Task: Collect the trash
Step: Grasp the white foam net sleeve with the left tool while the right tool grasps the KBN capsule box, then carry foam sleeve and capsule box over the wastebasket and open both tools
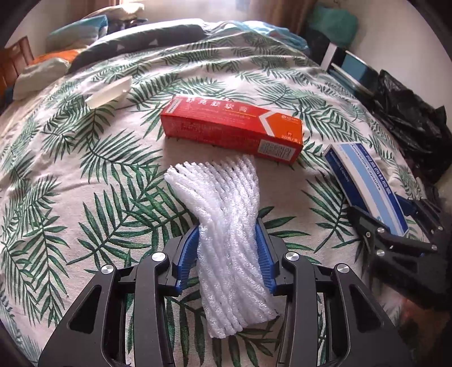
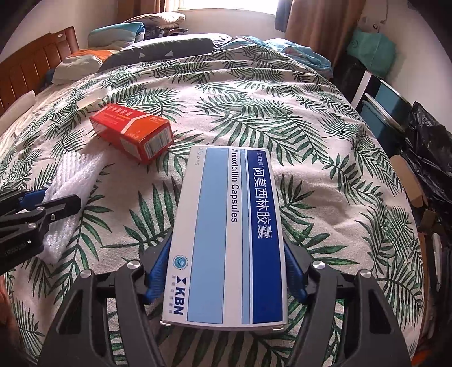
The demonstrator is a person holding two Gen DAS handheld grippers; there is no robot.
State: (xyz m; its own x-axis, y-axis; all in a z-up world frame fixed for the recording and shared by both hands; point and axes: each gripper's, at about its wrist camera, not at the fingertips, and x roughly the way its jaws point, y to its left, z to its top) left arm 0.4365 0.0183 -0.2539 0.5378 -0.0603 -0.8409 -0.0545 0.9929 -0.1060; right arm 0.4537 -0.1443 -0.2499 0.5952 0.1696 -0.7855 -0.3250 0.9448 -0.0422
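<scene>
Foam net (image 1: 226,225) at lower centre, left gripper (image 1: 228,254) pads pinching its waist — soft, could slip or spring free. Right gripper (image 2: 226,271) clamps blue capsule box (image 2: 228,234) by edges — may pivot out. Red carton (image 1: 231,128) on bedspread (image 1: 70,169), uncollected.

Leaf-print duvet (image 1: 84,175), pillows (image 2: 158,52), headboard (image 2: 31,67)

Bedroom: bed (image 2: 310,180) under leaf-print cover, wooden headboard (image 2: 31,70) at left, pillows (image 2: 158,53) piled behind, bright window (image 2: 226,5) with brown curtains (image 2: 316,28).
</scene>
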